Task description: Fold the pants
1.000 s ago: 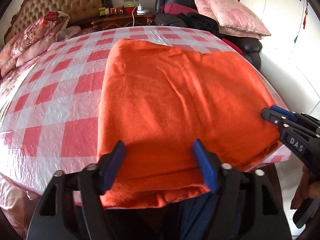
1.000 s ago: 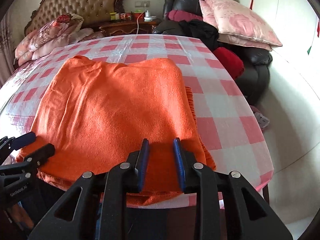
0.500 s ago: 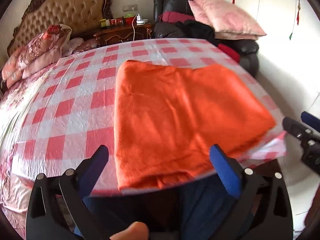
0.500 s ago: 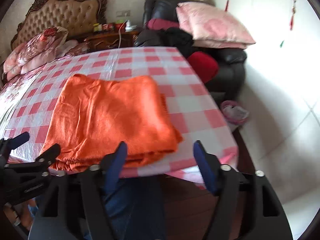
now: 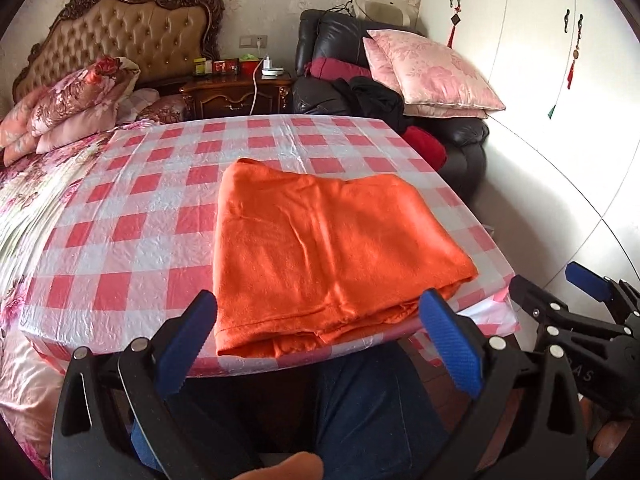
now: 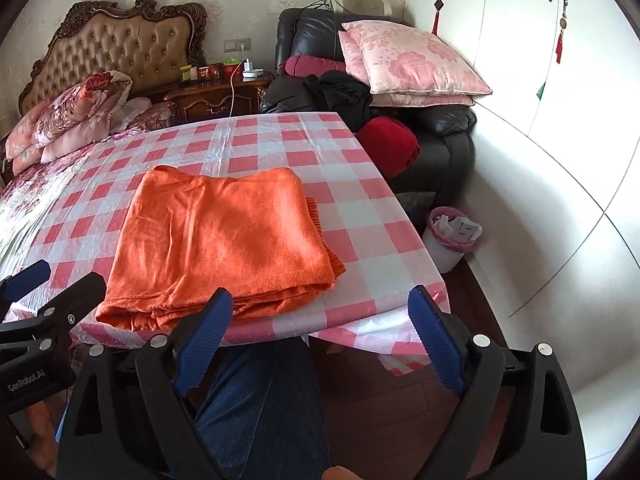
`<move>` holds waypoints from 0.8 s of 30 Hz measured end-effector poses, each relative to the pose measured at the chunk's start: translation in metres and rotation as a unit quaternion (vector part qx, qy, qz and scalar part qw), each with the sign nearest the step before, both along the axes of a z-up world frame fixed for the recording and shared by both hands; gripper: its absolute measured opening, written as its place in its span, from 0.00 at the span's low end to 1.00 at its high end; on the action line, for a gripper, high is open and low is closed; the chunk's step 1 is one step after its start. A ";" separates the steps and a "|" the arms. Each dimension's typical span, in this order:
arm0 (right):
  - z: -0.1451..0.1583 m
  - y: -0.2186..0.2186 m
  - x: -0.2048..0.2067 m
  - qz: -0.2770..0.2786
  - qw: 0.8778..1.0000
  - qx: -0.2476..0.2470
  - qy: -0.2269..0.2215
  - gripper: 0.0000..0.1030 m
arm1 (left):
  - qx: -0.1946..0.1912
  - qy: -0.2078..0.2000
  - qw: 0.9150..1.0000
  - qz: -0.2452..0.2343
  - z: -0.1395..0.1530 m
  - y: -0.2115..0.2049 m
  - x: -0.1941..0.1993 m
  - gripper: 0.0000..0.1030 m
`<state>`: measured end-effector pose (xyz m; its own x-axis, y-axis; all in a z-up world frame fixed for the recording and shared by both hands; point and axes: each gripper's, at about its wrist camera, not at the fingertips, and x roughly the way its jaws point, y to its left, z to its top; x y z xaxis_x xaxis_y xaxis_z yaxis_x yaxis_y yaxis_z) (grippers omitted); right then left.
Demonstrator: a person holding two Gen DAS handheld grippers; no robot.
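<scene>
orange fleece pants (image 5: 328, 248) lie folded into a thick rectangle on the checked tablecloth (image 5: 132, 208), near the front edge of the table, with the layered hems right at that edge; the left gripper (image 5: 320, 340) hangs in front of the table, spread wide and holding nothing; the right gripper (image 6: 320, 336) is off the near right corner, its jaws opening, nothing between them; the fold looks finished, or close to it. the risk i see is the front edge: the stacked layers there are uneven and sit close to the drop, so a brush from either gripper could drag the top layer loose or pull the bundle off; the slick cloth would make sliding easy.
</scene>
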<state>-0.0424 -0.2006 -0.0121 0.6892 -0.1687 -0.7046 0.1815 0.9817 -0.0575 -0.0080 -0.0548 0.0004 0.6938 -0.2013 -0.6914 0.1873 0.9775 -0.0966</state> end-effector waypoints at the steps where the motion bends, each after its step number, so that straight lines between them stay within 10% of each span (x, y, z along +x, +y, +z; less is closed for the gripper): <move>1: -0.001 0.000 0.000 0.000 1.000 0.001 0.001 0.84 | 0.000 0.001 1.000 0.001 0.000 0.000 0.000 0.98; 24: -0.009 -0.002 0.002 0.000 1.000 0.006 0.010 0.84 | 0.000 0.006 1.000 0.000 -0.003 0.004 0.002 0.98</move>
<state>-0.0405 -0.2029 -0.0209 0.6746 -0.1592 -0.7208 0.1800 0.9825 -0.0486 -0.0064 -0.0510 -0.0030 0.6857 -0.2020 -0.6992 0.1863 0.9774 -0.0996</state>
